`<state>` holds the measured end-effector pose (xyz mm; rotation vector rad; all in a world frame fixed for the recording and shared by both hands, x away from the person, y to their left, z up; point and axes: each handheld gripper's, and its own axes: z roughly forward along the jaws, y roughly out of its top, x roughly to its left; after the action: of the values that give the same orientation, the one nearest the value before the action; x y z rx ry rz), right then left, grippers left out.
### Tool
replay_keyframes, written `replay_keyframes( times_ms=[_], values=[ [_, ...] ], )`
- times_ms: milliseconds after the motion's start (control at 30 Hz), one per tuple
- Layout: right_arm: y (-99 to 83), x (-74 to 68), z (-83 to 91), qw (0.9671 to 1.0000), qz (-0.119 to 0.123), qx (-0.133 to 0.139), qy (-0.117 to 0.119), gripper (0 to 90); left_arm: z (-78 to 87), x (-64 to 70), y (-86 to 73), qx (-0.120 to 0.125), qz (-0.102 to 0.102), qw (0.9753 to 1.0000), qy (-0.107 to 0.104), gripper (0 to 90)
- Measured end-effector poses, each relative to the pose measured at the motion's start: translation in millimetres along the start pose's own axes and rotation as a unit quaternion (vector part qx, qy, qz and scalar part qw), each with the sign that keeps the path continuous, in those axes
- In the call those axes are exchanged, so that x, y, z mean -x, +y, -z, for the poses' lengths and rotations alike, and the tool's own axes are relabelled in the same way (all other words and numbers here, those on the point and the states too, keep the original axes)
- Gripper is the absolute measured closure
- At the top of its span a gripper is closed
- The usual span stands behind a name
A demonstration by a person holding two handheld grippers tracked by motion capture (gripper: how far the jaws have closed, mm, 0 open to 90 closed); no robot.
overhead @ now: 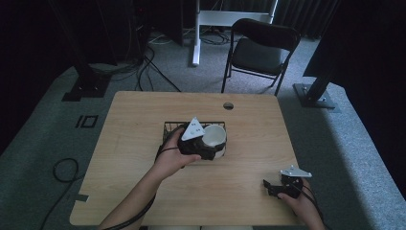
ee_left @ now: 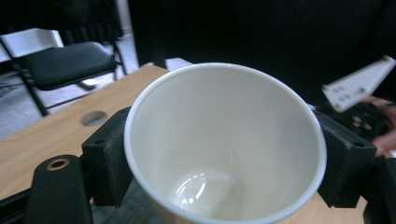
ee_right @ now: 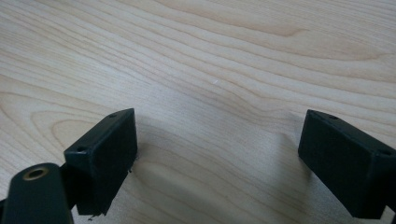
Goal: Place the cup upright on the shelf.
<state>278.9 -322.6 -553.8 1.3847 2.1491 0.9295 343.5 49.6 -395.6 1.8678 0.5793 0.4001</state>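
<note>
left gripper clamped on the white cup over the wire basket | right gripper spread, idle on table | cup looks light, slick, squashy, so grip gently mid-wall

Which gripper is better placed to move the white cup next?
Left. The left gripper has its jaws around the white cup at the wire basket; the right gripper sits open, apart.

Dim high view with black far corners, pale light-wood table evenly lit, soft glare inside the glossy white paper cup, blurred far background there, right gripper view brighter, soft shadows beside its black jaws, near edges slightly unsharp
</note>
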Motion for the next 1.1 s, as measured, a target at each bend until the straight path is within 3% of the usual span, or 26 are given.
replay_keyframes(
  times_ms=[133,200,267,467,633,833,1100],
  values=[
    [0.0,0.0,0.0,1.0,0.0,0.0,0.0,11.3,3.3,-8.6,3.3,0.004,-0.003,0.9995,0.033,20.6],
    [0.0,0.0,0.0,1.0,0.0,0.0,0.0,11.3,5.0,-12.1,5.4,0.017,0.016,0.9989,0.04,20.6],
    [0.0,0.0,0.0,1.0,0.0,0.0,0.0,11.3,5.9,-15.8,7.1,0.019,0.016,0.9979,0.059,20.6],
    [0.0,0.0,0.0,1.0,0.0,0.0,0.0,11.3,2.5,-29.7,3.8,0.011,0.026,0.9919,0.124,20.6],
    [0.0,0.0,0.0,1.0,0.0,0.0,0.0,11.3,-6.7,-42.1,-6.3,-0.002,0.06,0.9864,0.153,20.6],
    [0.0,-0.1,0.1,1.0,0.0,0.0,0.0,11.3,-18.2,-52.7,-19.7,-0.007,0.083,0.9832,0.163,20.7],
    [0.0,-0.1,0.1,1.0,0.0,0.0,0.0,11.3,-31.7,-60.8,-35.9,-0.026,0.094,0.9808,0.169,20.6]
  ],
)
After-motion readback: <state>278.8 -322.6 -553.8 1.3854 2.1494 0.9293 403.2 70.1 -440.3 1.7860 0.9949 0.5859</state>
